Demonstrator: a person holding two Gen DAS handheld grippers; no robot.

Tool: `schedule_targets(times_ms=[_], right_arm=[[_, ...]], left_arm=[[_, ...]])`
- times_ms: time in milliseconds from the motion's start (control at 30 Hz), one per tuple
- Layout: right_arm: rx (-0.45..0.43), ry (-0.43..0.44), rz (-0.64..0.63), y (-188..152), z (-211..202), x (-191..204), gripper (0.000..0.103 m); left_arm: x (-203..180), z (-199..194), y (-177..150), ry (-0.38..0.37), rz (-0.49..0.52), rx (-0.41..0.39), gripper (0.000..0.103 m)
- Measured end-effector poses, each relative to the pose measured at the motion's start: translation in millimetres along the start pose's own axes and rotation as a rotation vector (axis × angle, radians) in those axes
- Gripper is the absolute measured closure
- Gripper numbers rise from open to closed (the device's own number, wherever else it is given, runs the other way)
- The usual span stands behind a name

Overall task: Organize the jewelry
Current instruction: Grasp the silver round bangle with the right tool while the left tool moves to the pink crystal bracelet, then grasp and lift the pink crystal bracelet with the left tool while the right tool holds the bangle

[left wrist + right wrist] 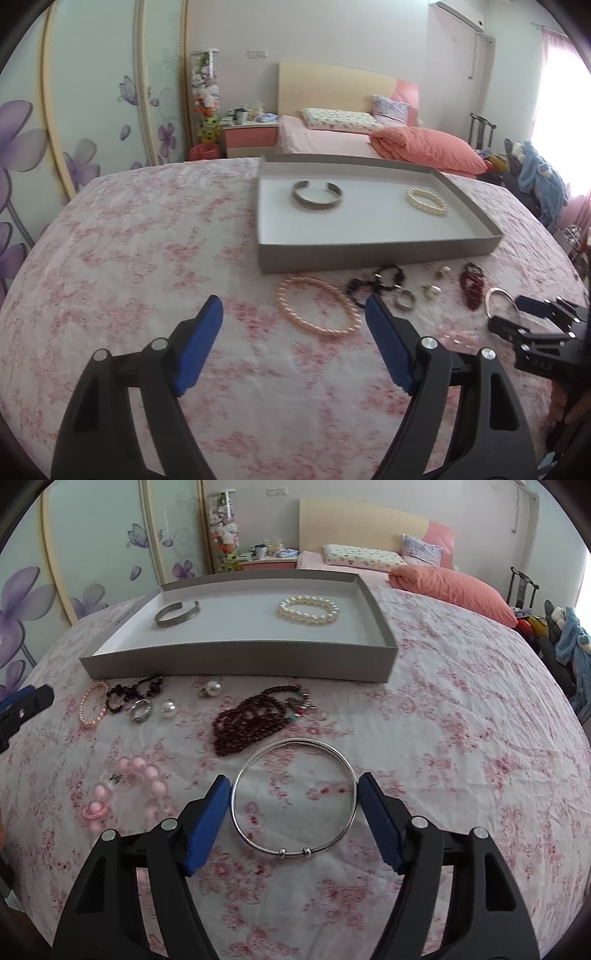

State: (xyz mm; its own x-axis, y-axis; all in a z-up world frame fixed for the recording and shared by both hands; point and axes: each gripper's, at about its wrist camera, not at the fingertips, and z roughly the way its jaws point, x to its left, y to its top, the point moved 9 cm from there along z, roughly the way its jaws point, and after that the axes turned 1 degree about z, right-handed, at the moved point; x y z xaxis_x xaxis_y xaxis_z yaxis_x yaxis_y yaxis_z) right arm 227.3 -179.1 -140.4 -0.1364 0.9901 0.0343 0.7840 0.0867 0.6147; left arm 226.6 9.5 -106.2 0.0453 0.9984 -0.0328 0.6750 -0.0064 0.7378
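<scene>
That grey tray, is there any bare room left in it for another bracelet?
Yes. The tray is bare between the metal cuff and the white pearl bracelet, and along its whole near side. The cloth just before its front wall is crowded: black beads, ring, dark red beads.

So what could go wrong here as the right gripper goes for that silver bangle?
1. The silver bangle is thin, lies flat on the cloth and fills the gap between the right gripper pads; closing could make it slip or pop out.
2. The dark red bead strand lies just beyond it and might get snagged.
3. The left gripper hovers open near the pink pearl bracelet; the two could crowd each other.
</scene>
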Motion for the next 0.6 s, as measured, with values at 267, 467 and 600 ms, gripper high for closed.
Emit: schedule_targets(times_ms=[267,467,600], right_arm=[[-0.002,-0.077,0.097,-2.9,-3.3,-41.3,0.032],[-0.002,-0.080,0.109,-8.3,-7.5,-50.0,0.032],[-0.002,-0.081,0.109,-9.7,-8.2,-51.4,0.032]], left_arm=[[-44.5,2.2,-10.8,-0.103,0.070,0.043,0.026],[-80.7,5.1,-22.2,-0.185,0.148,0.080,0.034],[-100.3,21.5,-34.6,-0.185,0.209,0.141,0.042]])
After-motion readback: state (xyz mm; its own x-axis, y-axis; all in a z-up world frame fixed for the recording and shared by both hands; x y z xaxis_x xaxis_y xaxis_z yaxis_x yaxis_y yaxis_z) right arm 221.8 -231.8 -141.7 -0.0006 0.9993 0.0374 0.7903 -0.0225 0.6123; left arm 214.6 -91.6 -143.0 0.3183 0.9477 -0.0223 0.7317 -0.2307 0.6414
